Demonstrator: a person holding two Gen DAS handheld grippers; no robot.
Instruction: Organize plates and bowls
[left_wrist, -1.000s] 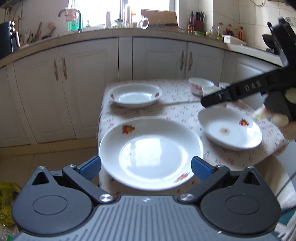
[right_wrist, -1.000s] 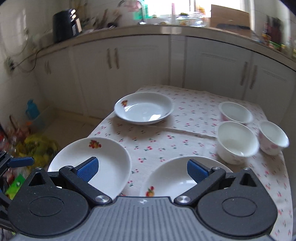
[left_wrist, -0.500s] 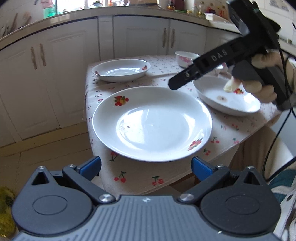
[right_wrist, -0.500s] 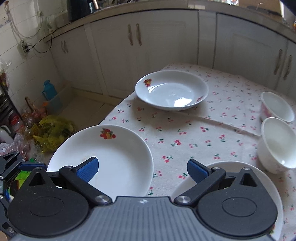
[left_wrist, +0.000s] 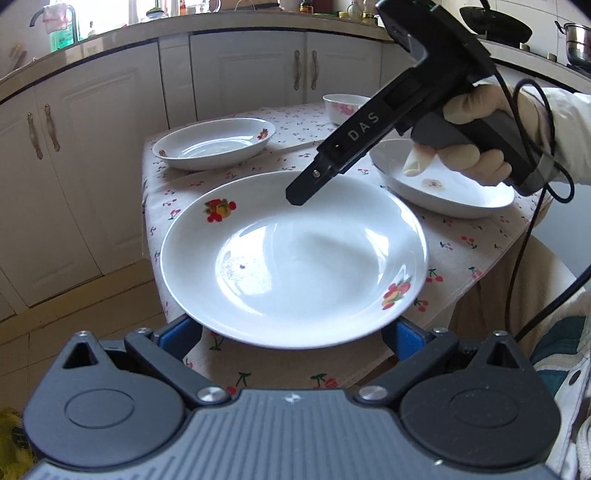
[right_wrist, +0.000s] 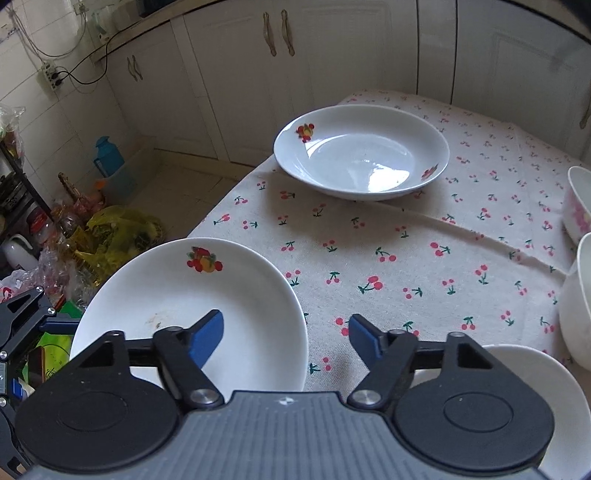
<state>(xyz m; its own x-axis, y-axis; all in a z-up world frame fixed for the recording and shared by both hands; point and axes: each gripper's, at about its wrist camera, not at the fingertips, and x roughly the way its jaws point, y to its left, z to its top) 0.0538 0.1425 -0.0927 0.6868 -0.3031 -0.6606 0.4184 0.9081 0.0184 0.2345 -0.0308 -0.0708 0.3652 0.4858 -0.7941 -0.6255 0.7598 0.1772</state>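
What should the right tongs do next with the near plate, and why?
Probably ease the right tongs down a little and finish closing on the right rim of the near plate. Their jaws have just been closing, and one pad sits over the plate, the other over the tablecloth. The rim lies between them but is not yet pinched.

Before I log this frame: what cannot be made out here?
- Left gripper fingertips: left wrist view, hidden under the near plate; contact unclear.
- Bowls: right wrist view, cut by the right edge; count unclear.
- Third plate: right wrist view, mostly behind the right gripper, whose jaws have just been closing, nothing between.
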